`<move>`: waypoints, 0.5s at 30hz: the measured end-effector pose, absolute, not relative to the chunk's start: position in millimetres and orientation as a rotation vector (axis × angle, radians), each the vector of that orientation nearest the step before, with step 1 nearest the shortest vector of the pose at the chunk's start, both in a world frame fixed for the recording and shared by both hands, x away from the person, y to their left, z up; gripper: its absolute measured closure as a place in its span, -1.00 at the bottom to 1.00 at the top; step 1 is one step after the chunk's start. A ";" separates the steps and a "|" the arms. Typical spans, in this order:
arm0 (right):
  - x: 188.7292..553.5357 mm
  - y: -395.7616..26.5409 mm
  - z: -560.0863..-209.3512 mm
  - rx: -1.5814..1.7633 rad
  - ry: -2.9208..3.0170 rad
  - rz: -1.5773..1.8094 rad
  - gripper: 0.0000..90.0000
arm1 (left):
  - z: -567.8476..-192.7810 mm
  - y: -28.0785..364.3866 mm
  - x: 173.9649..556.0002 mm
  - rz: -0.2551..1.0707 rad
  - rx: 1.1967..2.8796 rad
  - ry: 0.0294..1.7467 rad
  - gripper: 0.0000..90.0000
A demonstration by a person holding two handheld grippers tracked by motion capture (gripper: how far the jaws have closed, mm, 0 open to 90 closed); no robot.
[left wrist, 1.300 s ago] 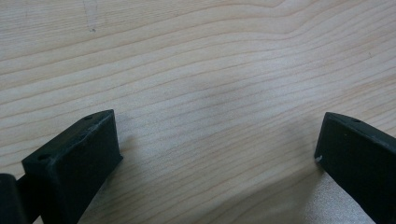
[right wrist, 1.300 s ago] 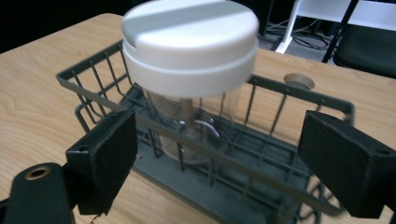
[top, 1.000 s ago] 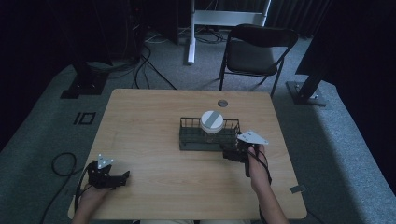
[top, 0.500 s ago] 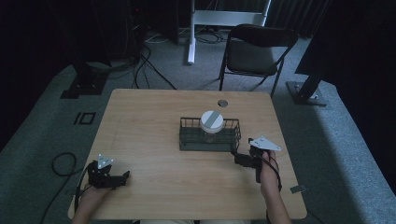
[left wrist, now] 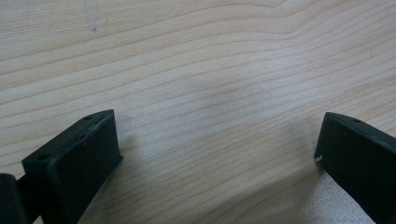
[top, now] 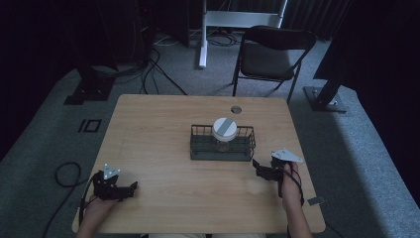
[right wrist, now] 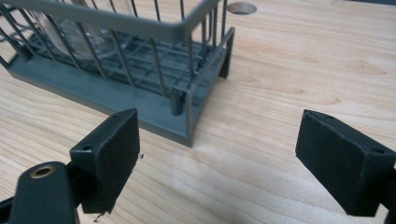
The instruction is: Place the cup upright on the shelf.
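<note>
Left tongs point(top: 130, 187): spread, empty, resting low at the near-left bench point(top: 163, 124) corner, likely parked.
Right tongs point(top: 256, 167): spread, empty, just beside the wire basket point(top: 198, 148), near its right end; probably lined up to reach it.
Jar point(top: 224, 133): upright inside the basket, mid-bench, white lid on.

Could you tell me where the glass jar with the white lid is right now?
In the high view, the jar stands inside the wire basket near the table's centre, ahead and left of the right gripper.
</note>
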State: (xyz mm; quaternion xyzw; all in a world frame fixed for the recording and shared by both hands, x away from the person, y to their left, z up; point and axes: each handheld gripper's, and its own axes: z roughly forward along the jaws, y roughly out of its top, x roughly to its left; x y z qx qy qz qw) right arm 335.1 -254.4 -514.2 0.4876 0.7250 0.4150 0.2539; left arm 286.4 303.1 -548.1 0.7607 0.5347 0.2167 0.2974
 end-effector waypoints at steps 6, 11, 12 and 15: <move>338.4 -260.7 -520.5 1.369 1.970 1.085 -0.70 | -548.1 303.1 286.4 0.576 2.022 1.421 -1.00; 339.4 -265.0 -526.3 1.405 1.967 1.059 -0.71 | -548.1 303.2 286.4 0.576 2.022 1.421 -1.00; 339.5 -266.3 -527.7 1.415 1.960 1.046 -0.70 | -548.1 303.1 286.4 0.576 2.022 1.421 -1.00; 339.6 -268.3 -530.0 1.433 1.953 1.031 -0.71 | -548.1 303.1 286.4 0.576 2.022 1.421 -1.00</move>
